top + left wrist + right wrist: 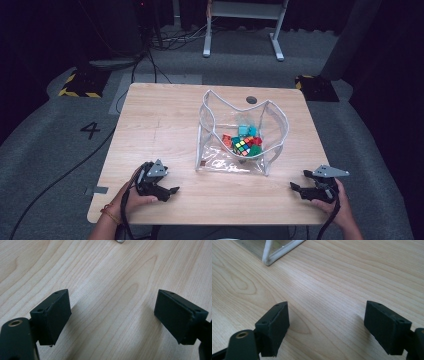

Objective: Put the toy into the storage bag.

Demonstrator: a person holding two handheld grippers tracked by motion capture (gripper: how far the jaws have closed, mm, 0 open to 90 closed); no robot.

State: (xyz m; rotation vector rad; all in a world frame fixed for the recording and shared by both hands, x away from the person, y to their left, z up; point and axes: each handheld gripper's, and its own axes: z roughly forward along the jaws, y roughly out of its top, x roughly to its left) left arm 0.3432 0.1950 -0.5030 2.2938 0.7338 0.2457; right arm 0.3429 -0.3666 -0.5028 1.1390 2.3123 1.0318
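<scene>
A clear plastic pouch with white piping stands open at the middle of the wooden table. Inside it lie a colourful puzzle cube and several red, green and teal blocks. My left gripper rests near the front left edge, open, with bare wood between its jaws. At the front right my right gripper is open too, nothing in it. A corner of the pouch shows at the top left of the right gripper view.
A round hole sits in the table behind the pouch. Beyond the table are a grey floor with cables, a white frame's legs and a painted number 4. Bare wood lies left of the pouch.
</scene>
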